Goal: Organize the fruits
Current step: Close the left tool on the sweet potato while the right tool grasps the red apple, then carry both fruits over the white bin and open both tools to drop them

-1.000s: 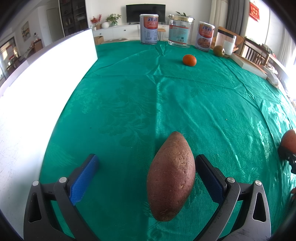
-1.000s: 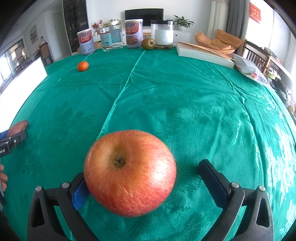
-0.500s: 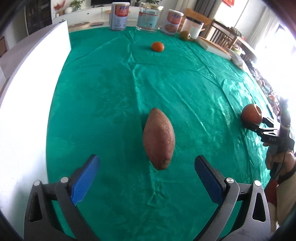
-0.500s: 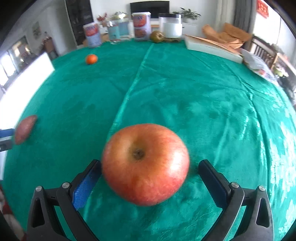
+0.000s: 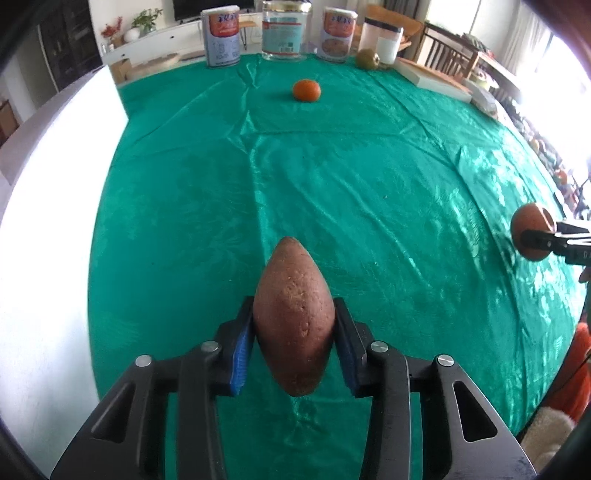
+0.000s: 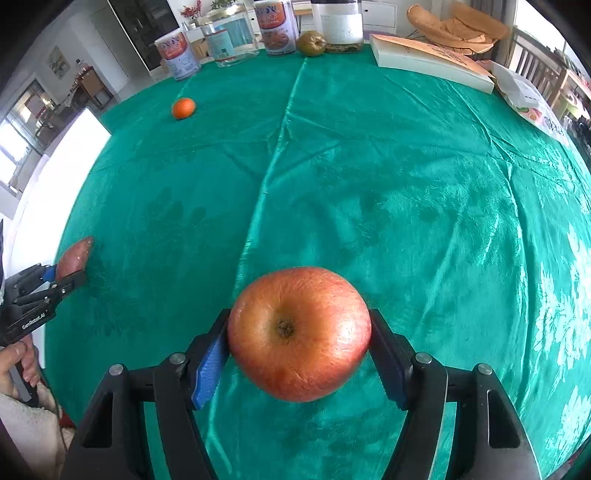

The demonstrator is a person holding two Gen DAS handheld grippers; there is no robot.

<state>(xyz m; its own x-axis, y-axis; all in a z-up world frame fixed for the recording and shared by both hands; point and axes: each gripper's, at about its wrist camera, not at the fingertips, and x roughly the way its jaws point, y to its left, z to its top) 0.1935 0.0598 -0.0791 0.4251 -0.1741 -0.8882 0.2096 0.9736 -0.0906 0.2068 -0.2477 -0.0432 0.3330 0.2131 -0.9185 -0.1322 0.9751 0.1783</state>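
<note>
Both claws, wide apart a moment ago, are closing: the left claw [image 5: 294,334] grasps the sweet potato [image 5: 294,321], the right claw [image 6: 299,349] grasps the apple [image 6: 298,334], above the green table [image 5: 332,184], ready for sorting.

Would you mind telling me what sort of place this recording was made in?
Most likely a home living or dining room: a table under a green tablecloth, a television on a low white cabinet, and wooden dining chairs.

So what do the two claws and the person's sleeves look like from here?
Both the left claw and the right claw have black angular frames with silver screws and blue ribbed pads. The left one carries small white lettering on its side, too small to read. A cream fleecy sleeve covers the left wrist.
</note>
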